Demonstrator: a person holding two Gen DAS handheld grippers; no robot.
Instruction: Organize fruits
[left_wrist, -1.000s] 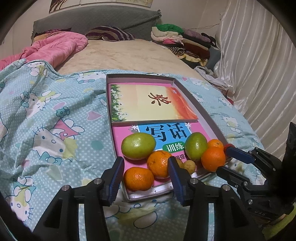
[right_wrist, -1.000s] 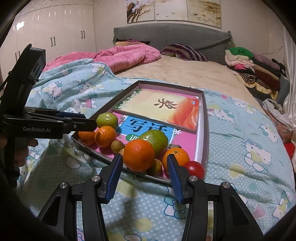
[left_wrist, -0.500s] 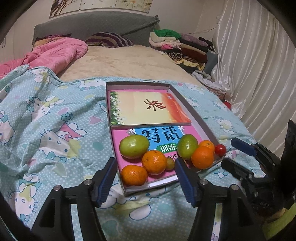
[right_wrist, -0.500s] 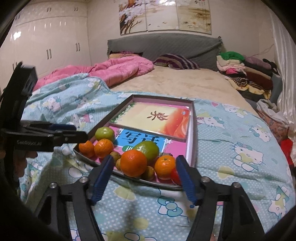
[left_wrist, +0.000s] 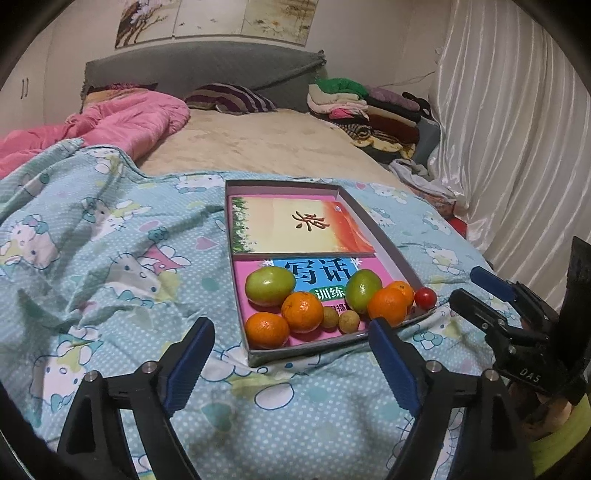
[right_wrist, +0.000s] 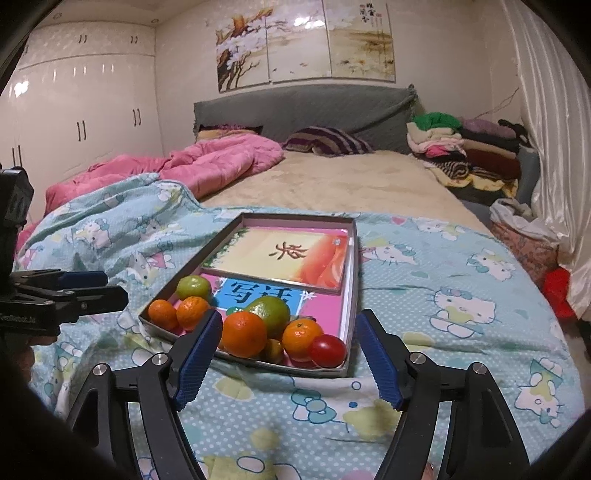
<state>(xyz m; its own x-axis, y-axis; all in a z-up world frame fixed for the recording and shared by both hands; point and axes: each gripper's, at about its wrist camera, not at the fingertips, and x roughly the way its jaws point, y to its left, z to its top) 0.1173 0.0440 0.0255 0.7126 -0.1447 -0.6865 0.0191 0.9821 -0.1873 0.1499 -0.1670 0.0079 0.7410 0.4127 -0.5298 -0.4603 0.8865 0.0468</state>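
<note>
A shallow grey box tray (left_wrist: 384, 243) (right_wrist: 352, 258) lies on the blue cartoon-print bedspread and holds two books. At its near end sit two green fruits (left_wrist: 269, 286) (right_wrist: 271, 312), several oranges (left_wrist: 302, 312) (right_wrist: 243, 334), small brown fruits (left_wrist: 349, 320) and a red cherry tomato (left_wrist: 425, 297) (right_wrist: 328, 350). My left gripper (left_wrist: 291, 365) is open and empty, just short of the tray's near edge. My right gripper (right_wrist: 286, 363) is open and empty, close to the tray's near corner. Each gripper shows at the edge of the other's view.
A pink quilt (left_wrist: 122, 122) is bunched at the back left of the bed. A striped pillow (left_wrist: 229, 98) lies by the grey headboard. Folded clothes (left_wrist: 354, 107) are stacked at the back right. White curtains (left_wrist: 517, 129) hang on the right.
Both grippers have pulled back from the tray and risen, and both have opened wider. The fruits have stayed in the tray.
</note>
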